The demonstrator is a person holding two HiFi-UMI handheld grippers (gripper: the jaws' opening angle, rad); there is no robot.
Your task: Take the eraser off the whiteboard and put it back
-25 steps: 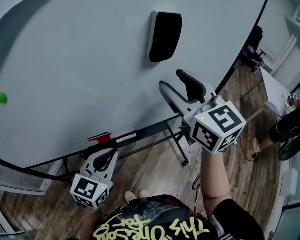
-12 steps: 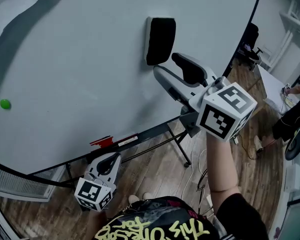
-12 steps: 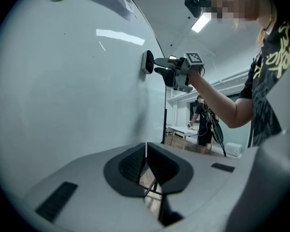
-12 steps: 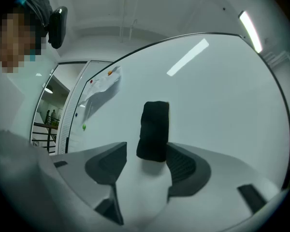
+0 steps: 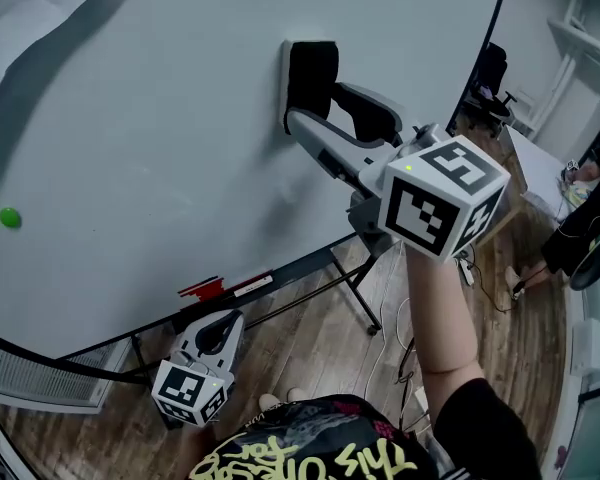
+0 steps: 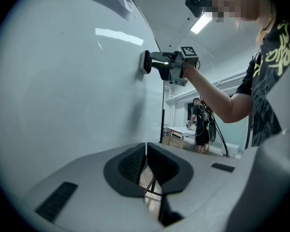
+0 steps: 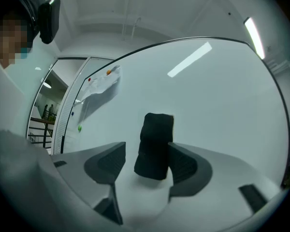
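A black eraser (image 5: 310, 73) clings to the whiteboard (image 5: 150, 118), upright. My right gripper (image 5: 322, 106) reaches up to it, one finger on each side. In the right gripper view the eraser (image 7: 155, 139) stands between the pads, close against the right pad (image 7: 184, 166) and with a gap to the left pad (image 7: 108, 161). Those jaws have just been opening and stand open around the eraser. My left gripper (image 5: 212, 336) hangs low by the board's bottom edge, shut on nothing (image 6: 146, 162). The left gripper view also shows the eraser (image 6: 144, 62) with the right gripper (image 6: 157, 63) on it.
A green magnet (image 5: 10, 218) sits on the board's left. A red marker (image 5: 202, 288) lies on the tray under the board. The board's stand leg (image 5: 362, 290) crosses the wooden floor. A person (image 5: 580, 233) and a table stand at the far right.
My right gripper has risen from below the eraser until its fingers straddle it. The left gripper has stayed where it was.
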